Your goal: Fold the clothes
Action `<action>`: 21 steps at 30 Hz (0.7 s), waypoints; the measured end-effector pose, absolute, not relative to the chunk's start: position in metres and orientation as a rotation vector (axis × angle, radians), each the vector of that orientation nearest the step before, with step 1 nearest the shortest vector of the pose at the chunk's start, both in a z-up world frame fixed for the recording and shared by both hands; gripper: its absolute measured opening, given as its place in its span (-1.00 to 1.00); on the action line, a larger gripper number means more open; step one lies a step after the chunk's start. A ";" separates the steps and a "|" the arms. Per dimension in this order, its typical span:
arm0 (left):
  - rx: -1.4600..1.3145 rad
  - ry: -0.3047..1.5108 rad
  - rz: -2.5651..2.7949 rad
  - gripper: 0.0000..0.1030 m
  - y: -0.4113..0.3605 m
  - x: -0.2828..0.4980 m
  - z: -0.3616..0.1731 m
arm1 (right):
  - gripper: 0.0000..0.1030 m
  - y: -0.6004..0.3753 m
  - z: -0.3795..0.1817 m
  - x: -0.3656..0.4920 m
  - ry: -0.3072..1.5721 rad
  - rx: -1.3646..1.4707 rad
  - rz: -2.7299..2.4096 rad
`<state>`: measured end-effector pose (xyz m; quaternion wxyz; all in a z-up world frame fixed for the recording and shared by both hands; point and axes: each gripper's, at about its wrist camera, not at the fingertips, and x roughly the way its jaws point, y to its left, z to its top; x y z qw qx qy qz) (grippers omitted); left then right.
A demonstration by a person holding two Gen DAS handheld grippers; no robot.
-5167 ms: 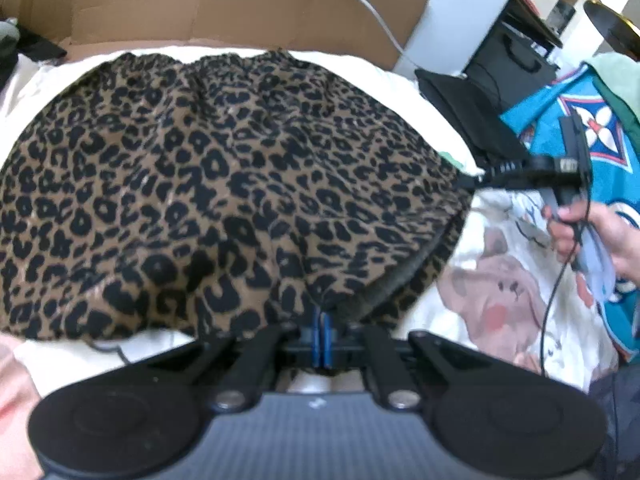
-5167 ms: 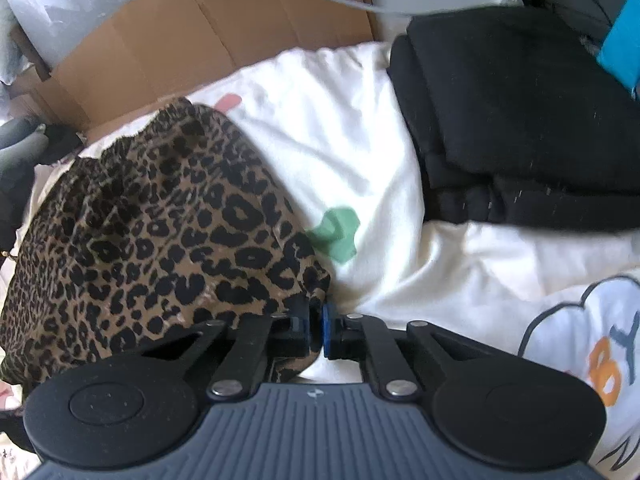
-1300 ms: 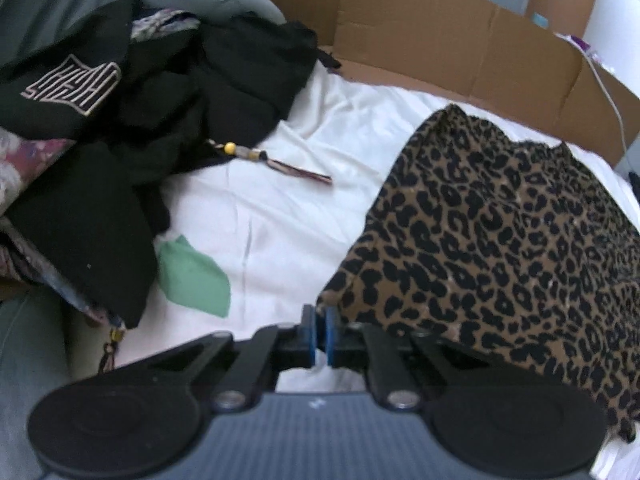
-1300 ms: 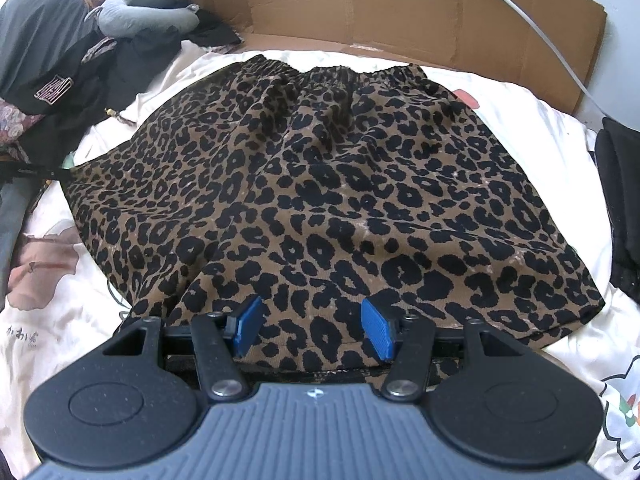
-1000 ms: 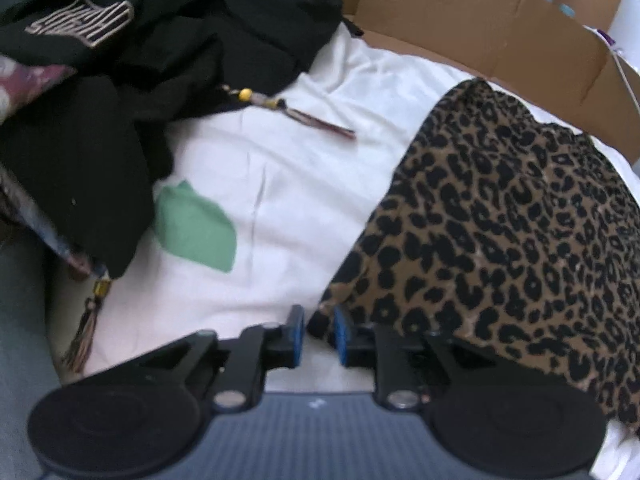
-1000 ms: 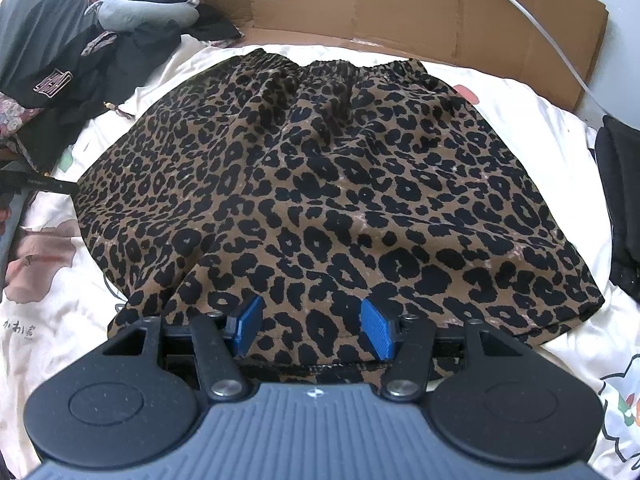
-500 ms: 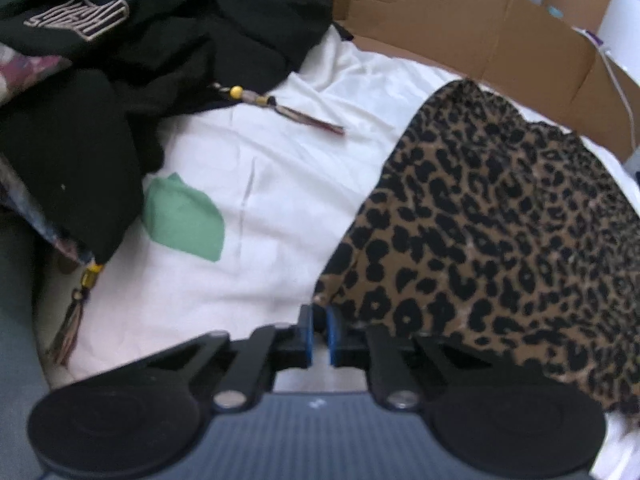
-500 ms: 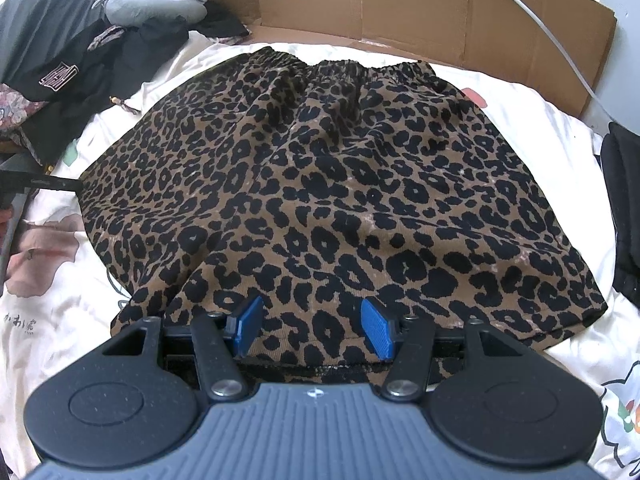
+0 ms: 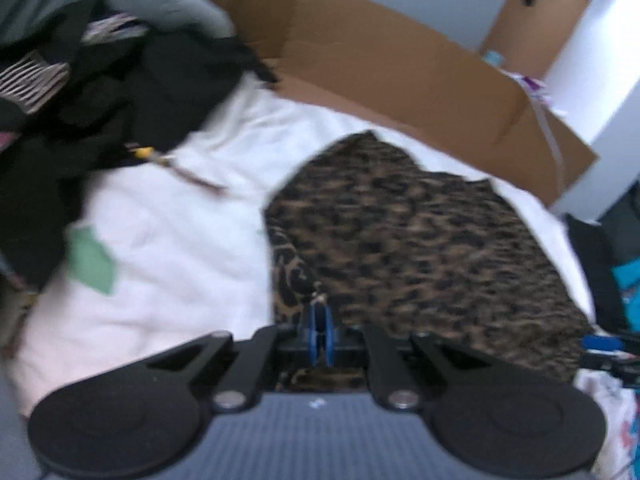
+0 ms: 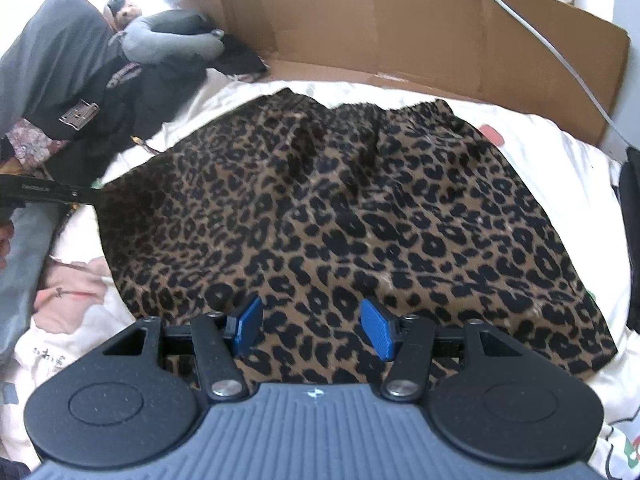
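A leopard-print skirt [image 10: 340, 208] lies spread on the white bed sheet [image 10: 560, 152], waistband toward the cardboard at the back. My left gripper [image 9: 319, 330] is shut on the skirt's left hem corner, and that corner of the leopard-print skirt [image 9: 420, 240] hangs lifted and folded over in the blurred left wrist view. The left gripper [image 10: 90, 194] also shows in the right wrist view, as a black bar reaching in from the left edge to the skirt's corner. My right gripper [image 10: 312, 330] hovers open over the near hem, its blue pads apart with only flat cloth below them.
A pile of dark clothes [image 9: 80, 100] and a grey pillow [image 10: 48, 60] crowd the left side. Cardboard [image 10: 440, 28] walls the back, with a white cable [image 10: 540, 40] over it. A folded black garment [image 10: 632, 240] lies at the right edge. A green patch [image 9: 90, 260] marks the sheet.
The left gripper opened briefly, shut again on the skirt's left corner, then rose and swung right, lifting that corner. The right gripper stayed open over the near hem.
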<state>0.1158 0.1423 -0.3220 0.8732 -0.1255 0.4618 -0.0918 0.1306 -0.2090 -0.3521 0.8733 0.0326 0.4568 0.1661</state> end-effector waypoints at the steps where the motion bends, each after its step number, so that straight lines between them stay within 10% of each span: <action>1: -0.271 0.965 -0.213 -0.91 0.133 0.118 -0.320 | 0.20 -0.207 -0.352 0.131 0.951 0.067 0.354; 21: -0.435 0.967 -0.433 -0.92 0.000 0.156 -0.297 | 0.17 -0.172 -0.341 0.135 0.845 0.147 0.454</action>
